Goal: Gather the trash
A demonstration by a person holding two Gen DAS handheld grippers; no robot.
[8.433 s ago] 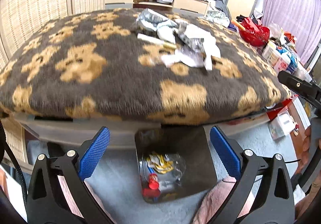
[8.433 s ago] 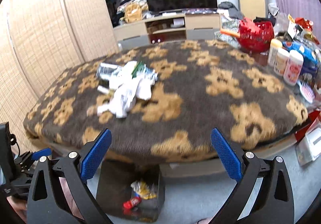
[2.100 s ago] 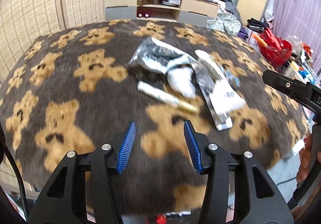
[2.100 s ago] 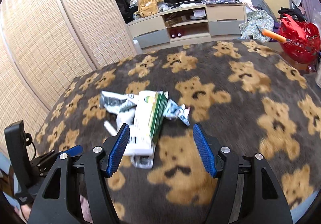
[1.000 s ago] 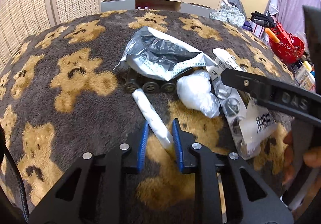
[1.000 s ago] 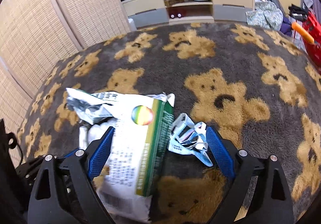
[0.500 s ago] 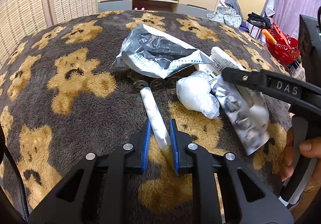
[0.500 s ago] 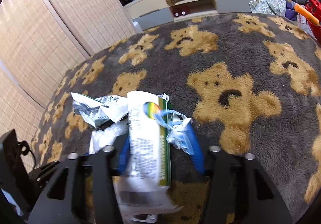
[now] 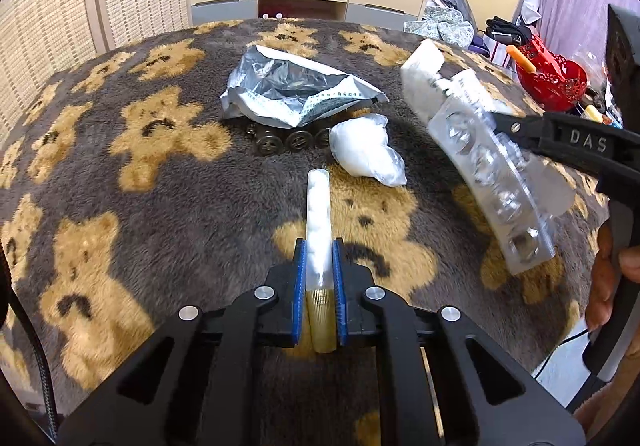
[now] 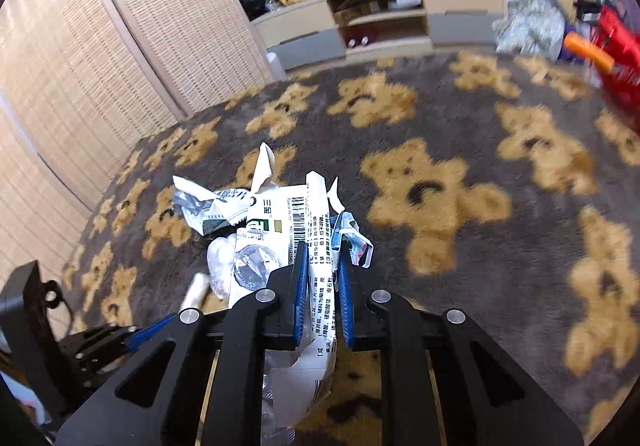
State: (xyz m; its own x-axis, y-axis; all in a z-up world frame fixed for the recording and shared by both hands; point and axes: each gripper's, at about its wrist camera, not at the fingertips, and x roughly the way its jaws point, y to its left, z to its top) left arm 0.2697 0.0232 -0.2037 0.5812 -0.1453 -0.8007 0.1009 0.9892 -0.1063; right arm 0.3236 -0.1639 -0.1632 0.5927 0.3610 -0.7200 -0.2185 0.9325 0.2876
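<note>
Our left claw [image 9: 319,266] is closing on a white tube [image 9: 318,218] with a gold cap, lying on the bear-print blanket [image 9: 160,206], while our right claw [image 10: 323,266] is closing on a printed white wrapper [image 10: 320,246], both tilted downward.

blanket [image 9: 192,206] – fuzzy plush | pouch [image 9: 296,94] – crinkled glossy foil

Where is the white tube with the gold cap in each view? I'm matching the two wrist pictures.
Left wrist: tube at bottom centre, clamped in the closing left gripper.
Right wrist: tube at lower left, only its white end showing.
Shared landmark: silver bag.
</note>
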